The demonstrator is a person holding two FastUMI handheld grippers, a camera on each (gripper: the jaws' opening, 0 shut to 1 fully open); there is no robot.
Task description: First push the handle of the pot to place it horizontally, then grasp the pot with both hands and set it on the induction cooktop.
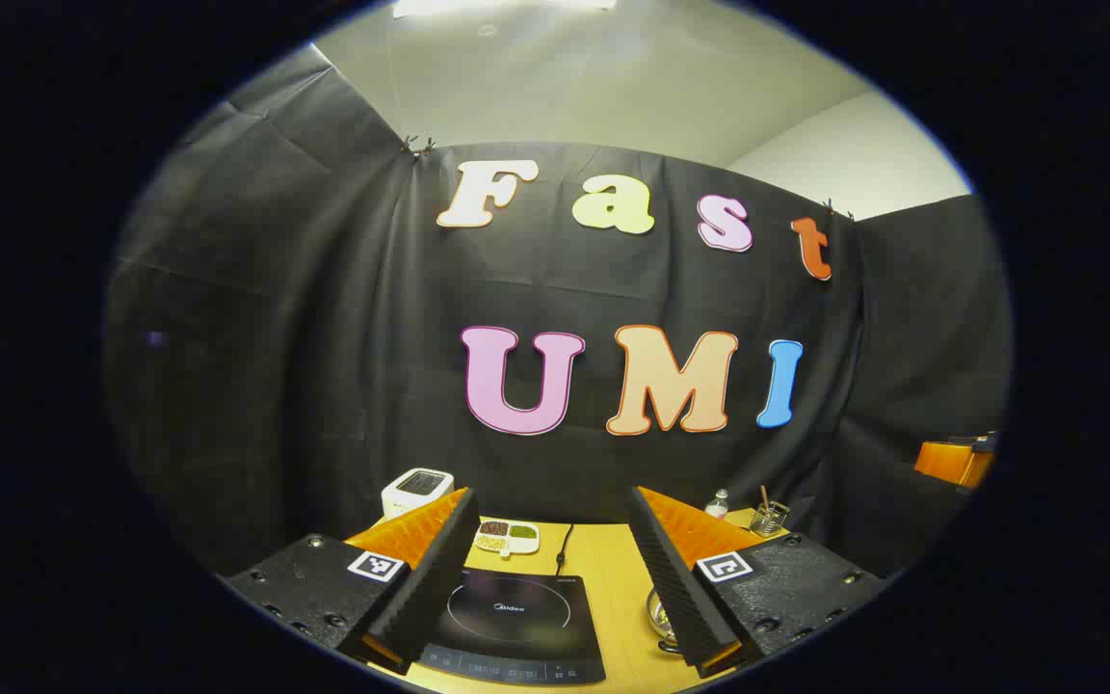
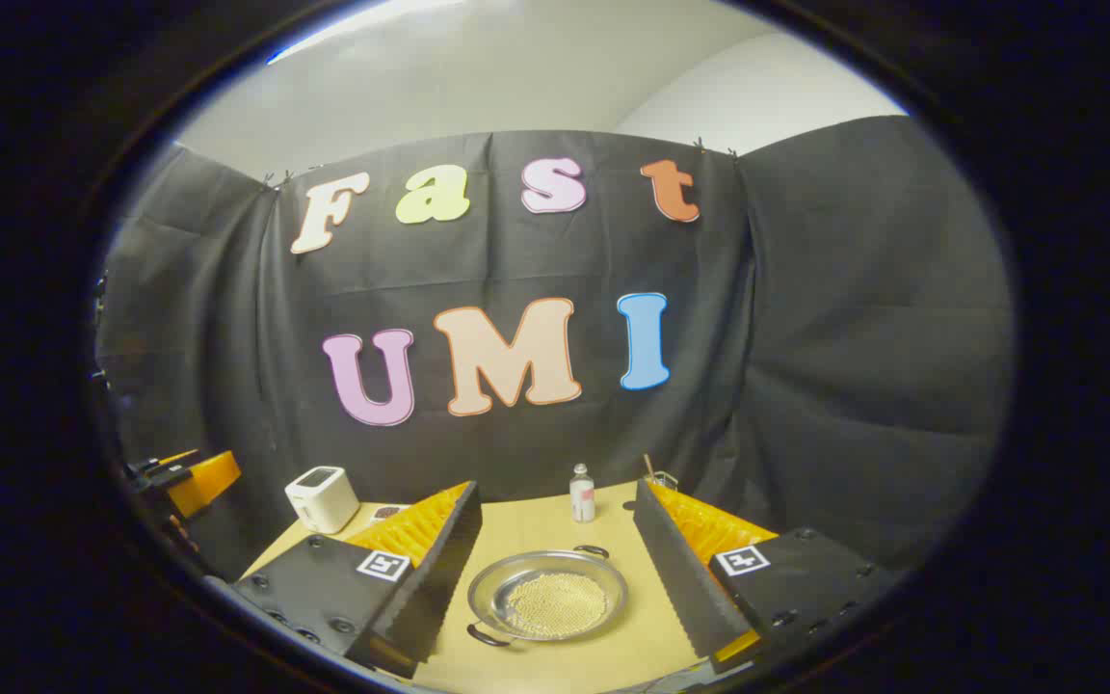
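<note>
in the left gripper view, the left gripper is held with its fingers apart, nothing between them, above the induction cooktop on the wooden table. in the right gripper view, a white toaster is seen at far left; the right gripper is spread wide over the pot, whose handles point near-left and far-right, with a small bottle beyond.

A white toaster stood at the desk's far left corner. A small bottle stood near the back wall, and a glass jar held sticks. A divided dish held seeds.
</note>
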